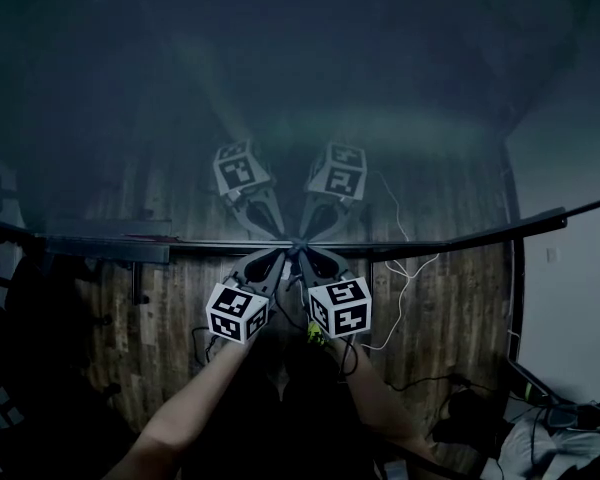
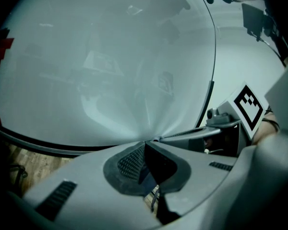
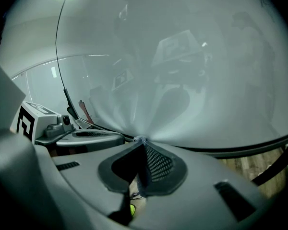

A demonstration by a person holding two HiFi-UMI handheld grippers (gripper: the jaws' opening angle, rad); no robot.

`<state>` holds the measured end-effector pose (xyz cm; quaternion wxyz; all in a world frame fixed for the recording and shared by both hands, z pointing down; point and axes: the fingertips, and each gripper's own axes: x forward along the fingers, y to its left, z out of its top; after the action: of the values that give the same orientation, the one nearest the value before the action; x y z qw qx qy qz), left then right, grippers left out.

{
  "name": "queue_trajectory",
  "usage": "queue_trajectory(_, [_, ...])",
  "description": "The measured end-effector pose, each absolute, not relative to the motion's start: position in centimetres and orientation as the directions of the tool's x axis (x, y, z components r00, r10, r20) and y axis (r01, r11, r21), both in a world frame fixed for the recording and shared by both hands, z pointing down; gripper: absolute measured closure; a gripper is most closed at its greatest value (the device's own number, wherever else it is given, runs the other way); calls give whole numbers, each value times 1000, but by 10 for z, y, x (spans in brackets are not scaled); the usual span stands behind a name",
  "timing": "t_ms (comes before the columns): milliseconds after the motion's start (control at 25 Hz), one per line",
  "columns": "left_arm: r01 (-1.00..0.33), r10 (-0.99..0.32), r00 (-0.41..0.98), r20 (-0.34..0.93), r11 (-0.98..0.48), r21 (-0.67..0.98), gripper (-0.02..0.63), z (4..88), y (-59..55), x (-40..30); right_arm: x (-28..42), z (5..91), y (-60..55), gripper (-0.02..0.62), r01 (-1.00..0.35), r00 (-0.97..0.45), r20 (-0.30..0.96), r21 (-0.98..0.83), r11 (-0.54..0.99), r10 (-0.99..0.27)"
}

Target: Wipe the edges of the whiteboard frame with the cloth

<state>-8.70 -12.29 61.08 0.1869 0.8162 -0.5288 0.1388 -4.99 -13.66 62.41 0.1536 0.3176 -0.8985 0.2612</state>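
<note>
the whiteboard [image 2: 110, 56] is glossy and mirror-smooth, the floor [image 1: 450, 298] grained wood planks, the left gripper [image 2: 146, 145] fingers [image 2: 81, 188] matt grey plastic with dark gridded pads.

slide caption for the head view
Left hand-held gripper and right hand-held gripper meet at the whiteboard frame, mirrored in the board.

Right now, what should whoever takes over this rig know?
Left gripper: shut, apparently on a small scrap of cloth, tip at the bottom frame of the whiteboard.
Right gripper: shut on the same cloth, tip right beside the left one.
Done: the pictures do not show how much of the frame is wiped.
Left: probably run the cloth along the frame edges. It barely shows, so check the grip first.
</note>
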Motion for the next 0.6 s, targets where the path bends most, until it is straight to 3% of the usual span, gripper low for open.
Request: queue_trajectory(600, [-932,-836,363,410,-320,173,601,626,-125,-95,-51,643,-141,574,-633,-762,454,-370,680,-462])
